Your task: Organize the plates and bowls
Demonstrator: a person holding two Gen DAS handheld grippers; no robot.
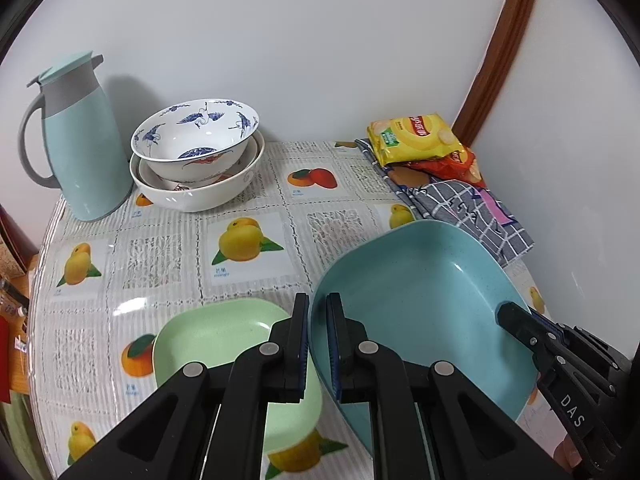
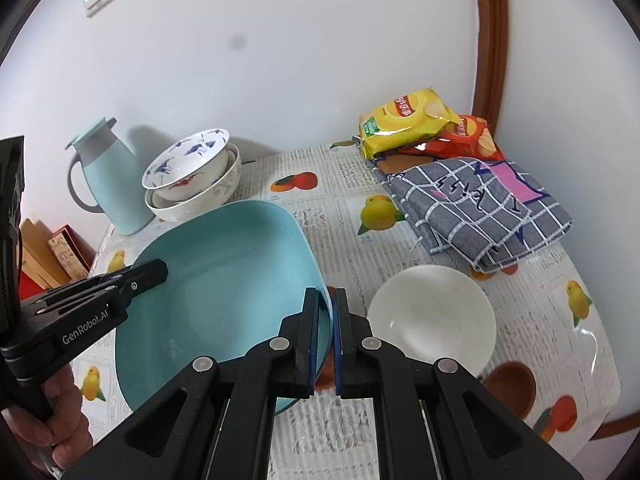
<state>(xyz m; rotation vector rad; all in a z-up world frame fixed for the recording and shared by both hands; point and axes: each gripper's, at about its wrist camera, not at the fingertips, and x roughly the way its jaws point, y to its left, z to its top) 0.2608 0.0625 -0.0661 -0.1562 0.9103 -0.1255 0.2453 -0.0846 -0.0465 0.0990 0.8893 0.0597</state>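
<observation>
A large blue square plate (image 1: 420,300) is held tilted above the table by both grippers. My left gripper (image 1: 318,312) is shut on its left rim; it also shows in the right wrist view (image 2: 158,270). My right gripper (image 2: 327,304) is shut on the plate's right rim (image 2: 224,280), and shows in the left wrist view (image 1: 516,316). A green square plate (image 1: 224,332) lies on the table below left. A plain white bowl (image 2: 432,316) sits on the table at the right. Two stacked patterned bowls (image 1: 196,152) stand at the back.
A light blue thermos jug (image 1: 80,140) stands at the back left beside the stacked bowls. Yellow and red chip bags (image 2: 408,126) and a folded checked cloth (image 2: 480,208) lie at the back right. The fruit-print tablecloth (image 1: 248,208) covers the table. The wall is close behind.
</observation>
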